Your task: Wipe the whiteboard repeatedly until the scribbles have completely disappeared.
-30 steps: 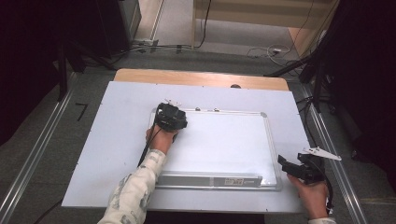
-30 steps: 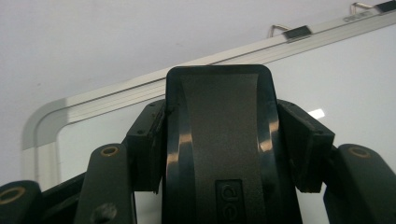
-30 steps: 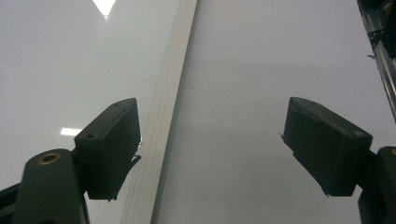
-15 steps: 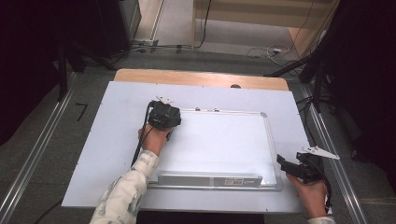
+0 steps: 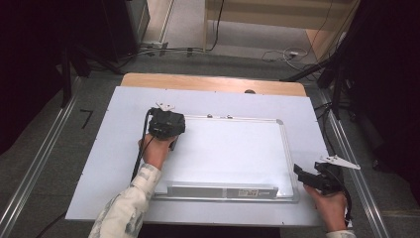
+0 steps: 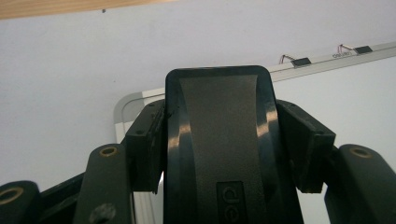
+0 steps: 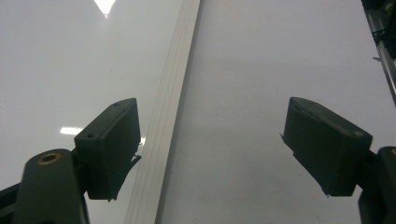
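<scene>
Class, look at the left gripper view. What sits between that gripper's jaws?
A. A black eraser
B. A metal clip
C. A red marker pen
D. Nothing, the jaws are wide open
A: in the left gripper view the left gripper is closed on a black eraser, above the whiteboard corner.

The whiteboard (image 5: 233,148) has a smooth, glossy white face that reflects the overhead lights, bordered by a matt silver metal frame (image 7: 161,126). The eraser (image 6: 219,140), clamped between the left gripper's (image 6: 224,140) jaws, has a glossy black plastic shell with a finely textured centre panel. The right gripper (image 7: 210,144) jaws are matt black plastic. The table (image 5: 114,144) has a matt white covering over a bare wooden edge (image 5: 198,82).
</scene>
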Demonstrator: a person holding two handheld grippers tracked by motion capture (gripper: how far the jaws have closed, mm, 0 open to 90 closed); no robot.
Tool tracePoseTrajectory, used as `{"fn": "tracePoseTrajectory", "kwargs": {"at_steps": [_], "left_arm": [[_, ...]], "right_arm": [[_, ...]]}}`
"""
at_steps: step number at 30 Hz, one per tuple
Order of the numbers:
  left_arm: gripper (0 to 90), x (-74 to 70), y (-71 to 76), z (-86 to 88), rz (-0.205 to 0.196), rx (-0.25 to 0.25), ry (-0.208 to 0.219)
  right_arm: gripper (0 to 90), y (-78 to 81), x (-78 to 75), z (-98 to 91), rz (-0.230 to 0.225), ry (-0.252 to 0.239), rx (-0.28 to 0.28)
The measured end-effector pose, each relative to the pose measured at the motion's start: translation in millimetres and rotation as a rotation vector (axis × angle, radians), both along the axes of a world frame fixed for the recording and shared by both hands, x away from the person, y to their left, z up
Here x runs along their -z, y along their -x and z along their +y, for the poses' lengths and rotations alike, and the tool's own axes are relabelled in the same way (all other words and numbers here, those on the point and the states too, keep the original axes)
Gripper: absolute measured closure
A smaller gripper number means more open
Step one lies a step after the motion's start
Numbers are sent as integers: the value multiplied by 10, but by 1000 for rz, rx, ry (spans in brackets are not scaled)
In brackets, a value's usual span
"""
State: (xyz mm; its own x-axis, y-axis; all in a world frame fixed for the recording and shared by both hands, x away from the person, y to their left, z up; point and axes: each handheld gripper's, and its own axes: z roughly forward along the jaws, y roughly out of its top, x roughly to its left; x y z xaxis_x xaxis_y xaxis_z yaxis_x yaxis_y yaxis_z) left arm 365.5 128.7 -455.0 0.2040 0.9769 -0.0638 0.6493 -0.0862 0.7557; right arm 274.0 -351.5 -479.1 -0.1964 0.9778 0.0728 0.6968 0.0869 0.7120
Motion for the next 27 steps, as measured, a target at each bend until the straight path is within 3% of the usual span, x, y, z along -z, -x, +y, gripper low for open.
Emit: {"fn": "tracePoseTrajectory", "kwargs": {"at_steps": [13, 27], "left_arm": [[395, 29, 151, 75, -6, 0, 0], [395, 80, 211, 150, 3, -12, 7]], "right_arm": [[175, 1, 1, 6, 0, 2, -1], [174, -2, 4, 13, 3, 2, -1]]}}
